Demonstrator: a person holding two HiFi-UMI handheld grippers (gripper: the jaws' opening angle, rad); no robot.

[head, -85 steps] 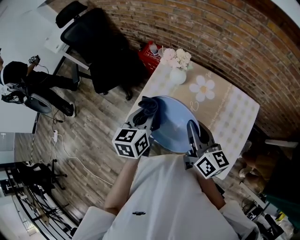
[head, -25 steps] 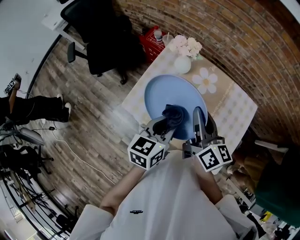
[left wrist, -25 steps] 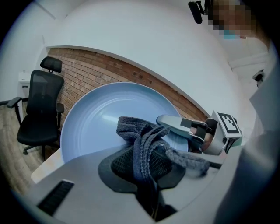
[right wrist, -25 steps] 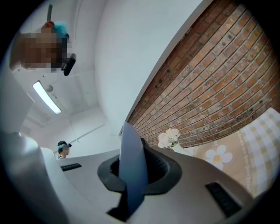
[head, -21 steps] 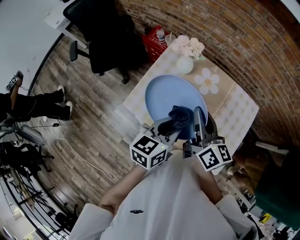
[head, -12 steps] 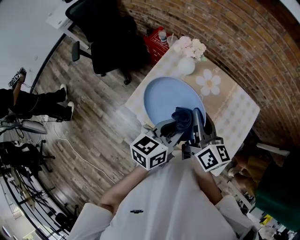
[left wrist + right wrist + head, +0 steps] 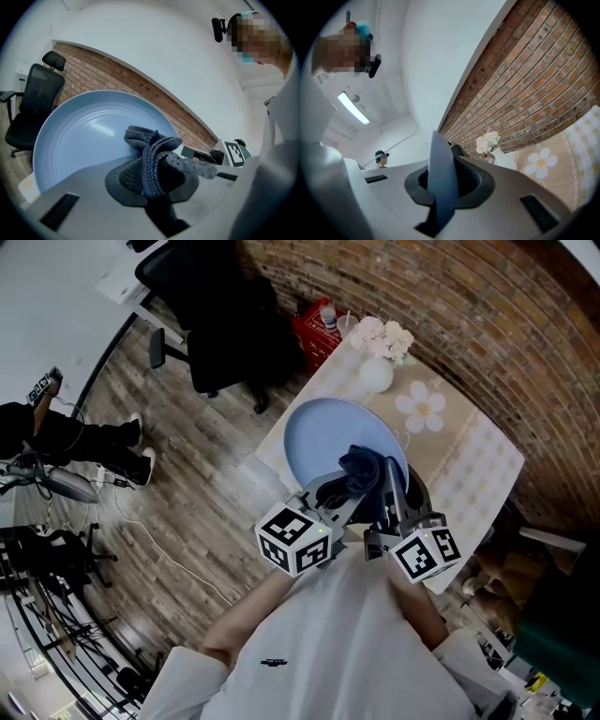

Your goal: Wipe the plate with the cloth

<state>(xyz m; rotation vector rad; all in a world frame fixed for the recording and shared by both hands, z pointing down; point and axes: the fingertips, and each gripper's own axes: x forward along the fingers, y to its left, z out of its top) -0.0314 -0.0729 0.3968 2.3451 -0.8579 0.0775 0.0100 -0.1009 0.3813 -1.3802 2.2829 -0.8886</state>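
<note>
Cloth (image 7: 361,472), pinched in left tongs (image 7: 152,180), slid across plate (image 7: 323,437); right tongs (image 7: 440,185) clamp rim.

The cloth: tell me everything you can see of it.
The cloth is dark blue-grey with a looped, terry-like weave, bunched into thick folds. The left tool is shut on its lower part, and the folds stick out beyond the jaws. Its front appears to press on the face of the pale blue plate, near its rim. One end trails sideways.
</note>
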